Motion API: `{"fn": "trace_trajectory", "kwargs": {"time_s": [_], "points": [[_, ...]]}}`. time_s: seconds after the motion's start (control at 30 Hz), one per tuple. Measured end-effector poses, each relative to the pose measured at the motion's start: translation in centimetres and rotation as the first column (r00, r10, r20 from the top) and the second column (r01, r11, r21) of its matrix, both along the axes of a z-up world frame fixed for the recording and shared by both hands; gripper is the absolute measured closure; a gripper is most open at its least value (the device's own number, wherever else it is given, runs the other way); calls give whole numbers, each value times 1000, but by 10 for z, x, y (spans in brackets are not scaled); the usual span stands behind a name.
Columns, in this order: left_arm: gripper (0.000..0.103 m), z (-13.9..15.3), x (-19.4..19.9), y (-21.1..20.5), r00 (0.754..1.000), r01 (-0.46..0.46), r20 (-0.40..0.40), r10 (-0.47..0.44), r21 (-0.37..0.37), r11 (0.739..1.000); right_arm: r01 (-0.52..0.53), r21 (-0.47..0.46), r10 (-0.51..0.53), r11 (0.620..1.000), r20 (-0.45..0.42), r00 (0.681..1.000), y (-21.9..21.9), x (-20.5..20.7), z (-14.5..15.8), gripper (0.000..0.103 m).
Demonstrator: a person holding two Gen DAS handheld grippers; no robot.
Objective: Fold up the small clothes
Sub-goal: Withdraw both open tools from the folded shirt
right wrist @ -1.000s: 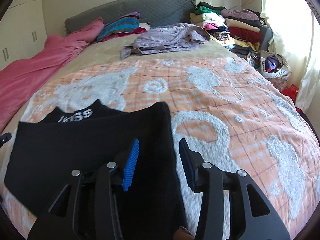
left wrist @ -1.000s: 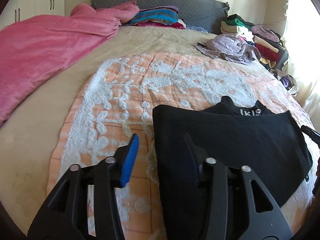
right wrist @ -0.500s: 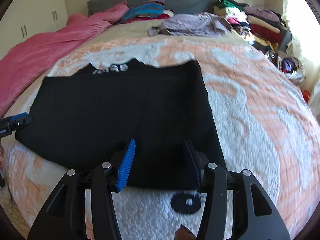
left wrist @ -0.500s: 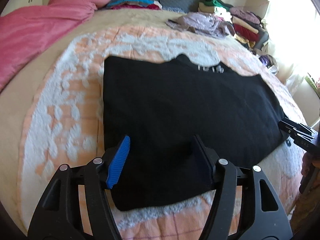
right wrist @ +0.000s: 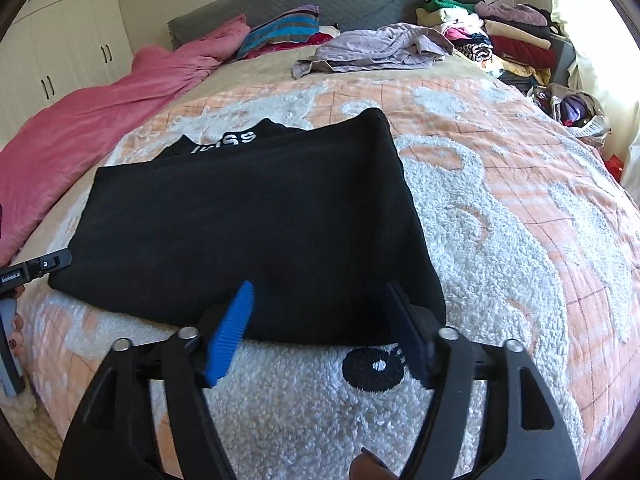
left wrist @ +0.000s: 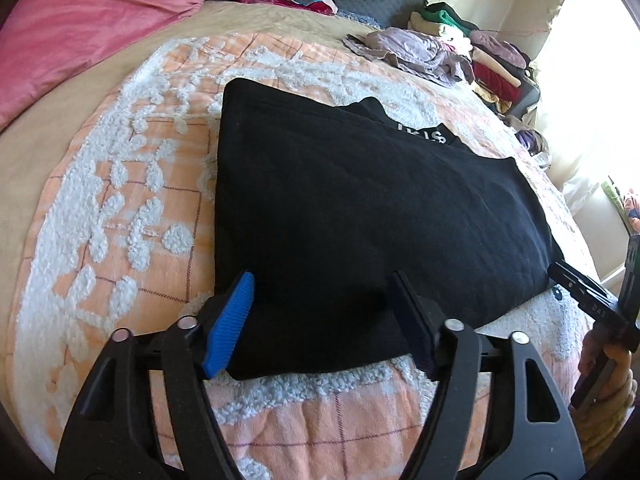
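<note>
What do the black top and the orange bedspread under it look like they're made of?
The black top looks like soft matte knit, possibly cotton: it drapes limply and shows no sheen. The orange bedspread seems quilted woven cloth with raised white tufted loops, like chenille.

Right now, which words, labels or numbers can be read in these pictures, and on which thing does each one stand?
"SS": white letters on the neck of the folded black knit garment; the letters before them are creased and unreadable.
"GenRobot.AI", roughly: tiny white print on the left gripper body; too small to be sure.
White marks on the right gripper: unreadable.
</note>
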State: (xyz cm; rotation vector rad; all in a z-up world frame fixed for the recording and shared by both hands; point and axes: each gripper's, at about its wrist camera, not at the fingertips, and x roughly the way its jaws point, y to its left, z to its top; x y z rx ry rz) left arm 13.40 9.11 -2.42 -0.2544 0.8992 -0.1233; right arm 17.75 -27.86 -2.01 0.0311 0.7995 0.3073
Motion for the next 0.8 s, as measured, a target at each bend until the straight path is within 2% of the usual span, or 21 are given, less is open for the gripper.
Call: {"fn": "trace_trajectory", "kwargs": {"time_s": [0.1,0.2,0.3,0.43,0.8], "points": [[33,3,-3,-2,1000,0,7,0,-1,1000,6,14,-7,1000,20,1000,-3,-6,4,15],[30,5,-7,-2,1000,-5,14,5,-8,1000,16,22,-17,1000,39,999,-5,-9,9,8],[23,7,-10,0,1000,-3,12,4,-27,1000,22,50,-25,999,66,998,-8,-15,16,7],[10,11,-15,-1,1000,-7,20,8,-12,1000,27,74,-33,997,79,996,-11,-23,22,5],[10,18,-23,8,999,-46,25,45,25,999,4,55,-9,998,98,995,8,-32,28,5]]}}
